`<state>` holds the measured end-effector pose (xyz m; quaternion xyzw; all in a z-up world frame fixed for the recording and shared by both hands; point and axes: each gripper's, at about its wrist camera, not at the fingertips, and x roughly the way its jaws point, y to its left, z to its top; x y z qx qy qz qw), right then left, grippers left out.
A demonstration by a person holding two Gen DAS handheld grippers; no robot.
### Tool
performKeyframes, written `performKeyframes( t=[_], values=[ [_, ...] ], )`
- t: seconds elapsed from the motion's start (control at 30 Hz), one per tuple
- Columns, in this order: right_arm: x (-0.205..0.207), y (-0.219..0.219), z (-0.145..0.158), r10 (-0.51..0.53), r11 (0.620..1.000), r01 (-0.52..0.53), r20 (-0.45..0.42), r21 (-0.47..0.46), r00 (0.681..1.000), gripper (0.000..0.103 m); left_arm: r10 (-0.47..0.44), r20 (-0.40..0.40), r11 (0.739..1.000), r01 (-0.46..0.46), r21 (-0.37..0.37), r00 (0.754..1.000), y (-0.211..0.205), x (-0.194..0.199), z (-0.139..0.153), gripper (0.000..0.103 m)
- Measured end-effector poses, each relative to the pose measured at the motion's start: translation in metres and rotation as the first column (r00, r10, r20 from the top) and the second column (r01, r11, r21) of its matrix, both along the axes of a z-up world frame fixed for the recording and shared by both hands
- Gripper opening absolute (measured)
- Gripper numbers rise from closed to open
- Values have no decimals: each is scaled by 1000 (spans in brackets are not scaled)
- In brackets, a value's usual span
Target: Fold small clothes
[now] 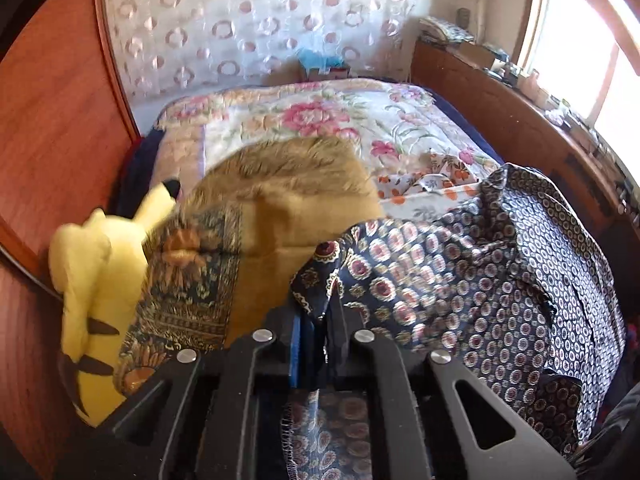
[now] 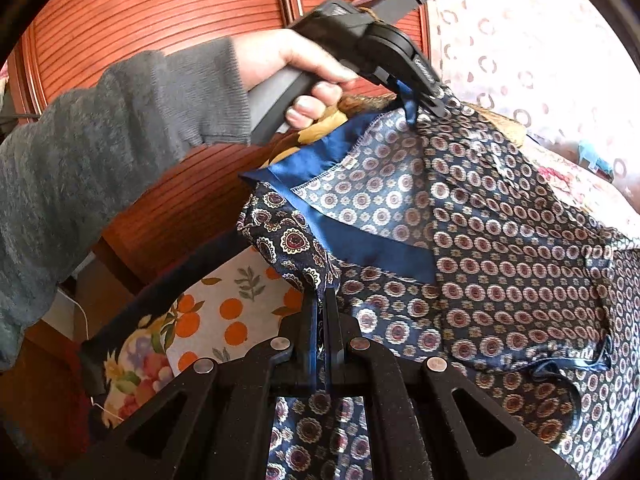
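A navy patterned silky garment with circle motifs hangs between both grippers above the bed. My left gripper is shut on one edge of it. It shows again in the right wrist view, held by a hand in a grey sleeve, pinching the garment's upper edge. My right gripper is shut on another edge of the garment, near a blue satin facing. The cloth drapes down to the right in folds.
A bed with a floral quilt lies ahead. A mustard fringed cloth and a yellow plush toy lie at left. An orange-print cloth lies below. Wooden wardrobe and a cluttered wooden shelf flank the bed.
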<state>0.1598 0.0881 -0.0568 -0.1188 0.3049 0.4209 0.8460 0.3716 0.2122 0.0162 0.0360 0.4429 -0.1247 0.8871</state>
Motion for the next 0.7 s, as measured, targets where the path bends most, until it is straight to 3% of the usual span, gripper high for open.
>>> performKeyframes(
  t=[0.33,0.53,0.7],
  values=[
    [-16,-69,37,-76,991,67,70,120,995,2,-33,148,998,25,60,988,-50,-30,90,8],
    [-26,-150,53,-215,959,191,99,208,972,2,-107,211,993,94,73,972,-111,-42,129,7],
    [-47,-227,62,-341,916,300,123,265,932,2,-170,240,985,163,48,956,-175,-40,152,7]
  ],
)
